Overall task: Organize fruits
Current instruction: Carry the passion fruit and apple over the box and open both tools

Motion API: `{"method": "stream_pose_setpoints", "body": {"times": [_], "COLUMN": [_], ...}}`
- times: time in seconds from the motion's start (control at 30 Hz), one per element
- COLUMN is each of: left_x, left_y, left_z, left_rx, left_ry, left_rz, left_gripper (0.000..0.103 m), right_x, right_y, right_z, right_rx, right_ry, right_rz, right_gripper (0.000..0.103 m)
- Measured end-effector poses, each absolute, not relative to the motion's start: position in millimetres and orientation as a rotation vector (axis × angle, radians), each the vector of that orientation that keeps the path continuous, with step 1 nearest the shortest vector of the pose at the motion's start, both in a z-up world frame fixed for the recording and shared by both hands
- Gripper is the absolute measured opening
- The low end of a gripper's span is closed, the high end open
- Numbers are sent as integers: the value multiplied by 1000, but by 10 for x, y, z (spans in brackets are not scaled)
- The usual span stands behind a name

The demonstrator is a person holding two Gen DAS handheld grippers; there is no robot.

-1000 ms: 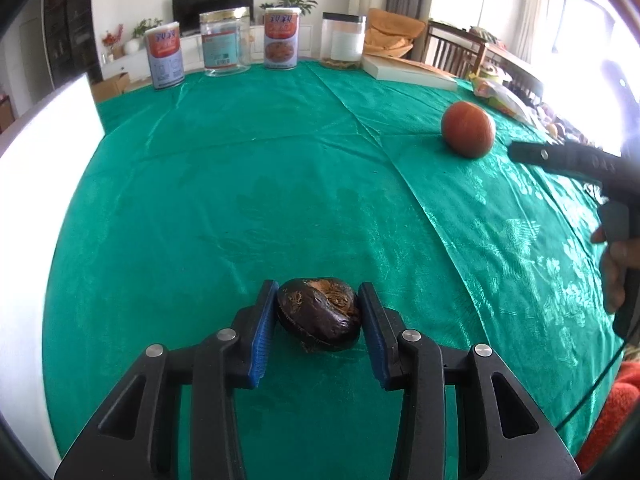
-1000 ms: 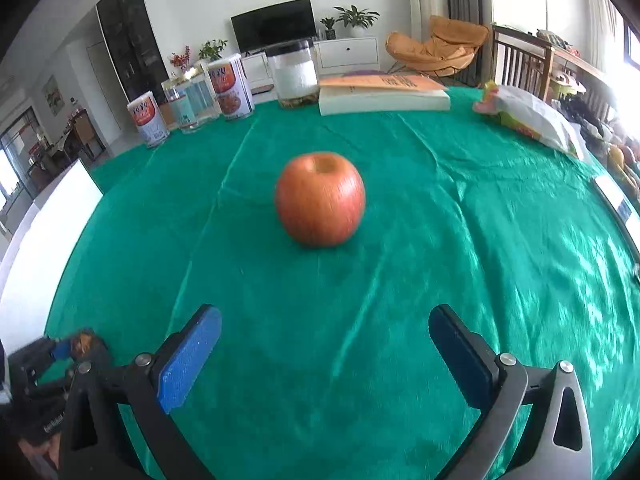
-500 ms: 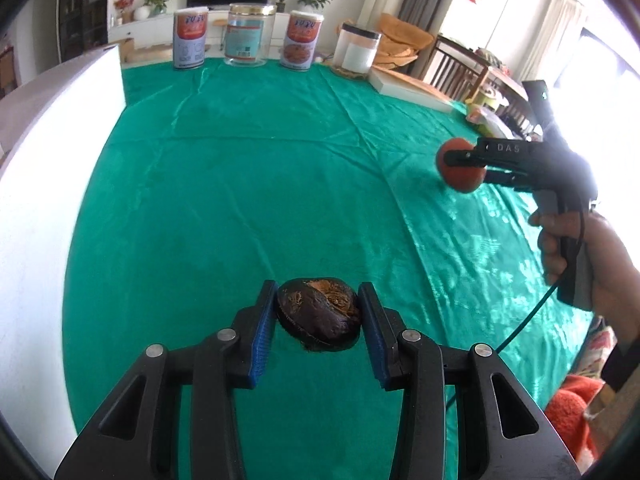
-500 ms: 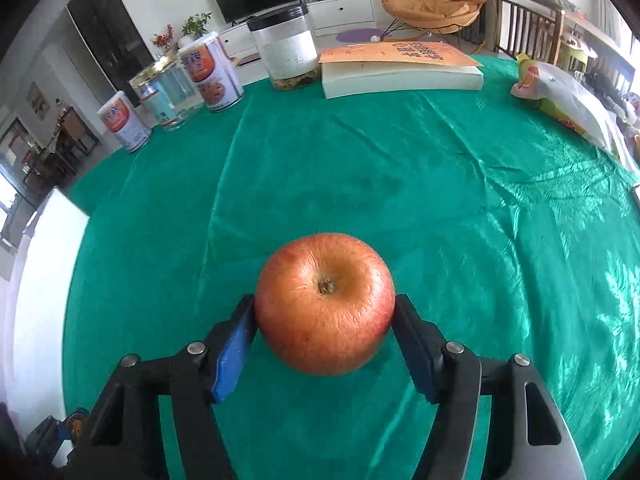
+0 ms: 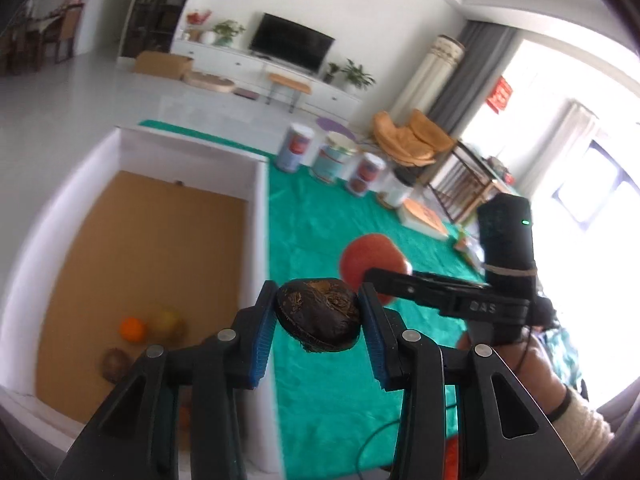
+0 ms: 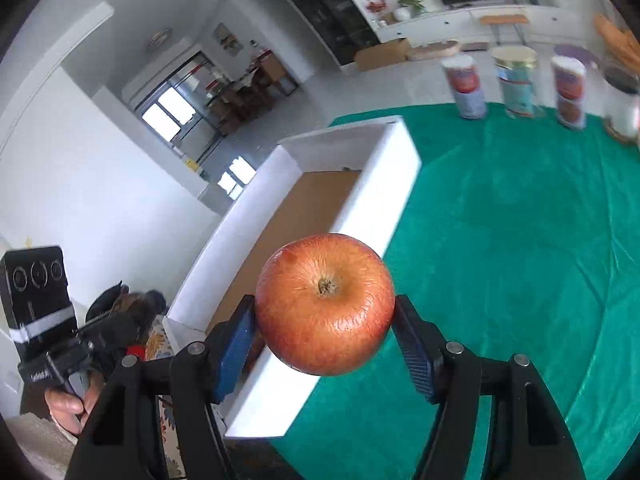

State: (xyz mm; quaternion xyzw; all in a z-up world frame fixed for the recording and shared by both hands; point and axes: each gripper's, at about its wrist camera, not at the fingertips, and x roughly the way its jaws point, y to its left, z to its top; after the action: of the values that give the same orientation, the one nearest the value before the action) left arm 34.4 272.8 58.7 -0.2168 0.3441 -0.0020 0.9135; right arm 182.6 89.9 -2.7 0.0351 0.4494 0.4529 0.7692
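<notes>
- My left jaws [image 5: 318, 322] are clamping a dark, wrinkled fruit [image 5: 319, 315] across its middle, between the blue pads.
- That fruit is hanging just right of the box [image 5: 260, 208] wall, with the box floor lying left of the jaws.
- It is looking soft and overripe to me, so I am judging a light squeeze safest.
- My right jaws [image 6: 325, 344] have just been closing, and they are now gripping the apple [image 6: 325, 305] at its widest sides, stem end facing the camera.
- The apple is hanging over the box's near wall, box ahead-left of the jaws, green table [image 6: 520, 248] to their right.
- It is looking firm, smooth and fairly heavy; I am judging it apt to slip if gripped off-centre.
- An orange [image 5: 132, 328] and other fruits are already lying in the box.
</notes>
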Motion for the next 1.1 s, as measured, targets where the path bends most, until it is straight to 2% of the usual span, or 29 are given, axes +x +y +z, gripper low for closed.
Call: {"method": "stream_pose_setpoints", "body": {"times": [0.1,0.23,0.33,0.47,0.53,0.57,0.6,0.63,0.7,0.83,0.97,1.1], "left_x": [623,1079,1217,1260,1265,1258,1245,1225,1171,884,419,4], "left_y": [3354,3953,4204,4337,4367,4374,4369,4351,4282,3919,3451,3108], "left_z": [259,-477,-950,-1290,-1342,-1338,-1309,-1259,-1081,-527,-54,143], "left_rx": [-453,-475,-531,-614,-622,-626,-620,-604,-562,-391,-252,-162], "left_ry": [789,981,1096,1189,1202,1196,1184,1164,1104,936,766,681], "left_rz": [182,340,385,394,407,411,419,427,424,425,459,563], "left_gripper": [41,41,42,42,52,58,68,71,73,85,92,96], "right_x": [1777,1683,1628,1588,1639,1647,1647,1673,1704,1724,1572,1284], "right_y": [1623,2354,2717,3011,3056,3046,3019,2981,2843,2474,1972,1601], "right_z": [-21,-295,-577,-878,-984,-985,-946,-885,-701,-240,94,112], "right_rx": [-84,-335,-507,-678,-704,-702,-693,-674,-611,-492,-374,-260], "right_ry": [957,951,965,986,1014,1010,990,968,931,867,872,924], "right_rz": [1006,971,924,845,821,815,806,796,782,719,673,670], "right_gripper": [67,67,67,67,68,68,70,75,81,94,100,102]}}
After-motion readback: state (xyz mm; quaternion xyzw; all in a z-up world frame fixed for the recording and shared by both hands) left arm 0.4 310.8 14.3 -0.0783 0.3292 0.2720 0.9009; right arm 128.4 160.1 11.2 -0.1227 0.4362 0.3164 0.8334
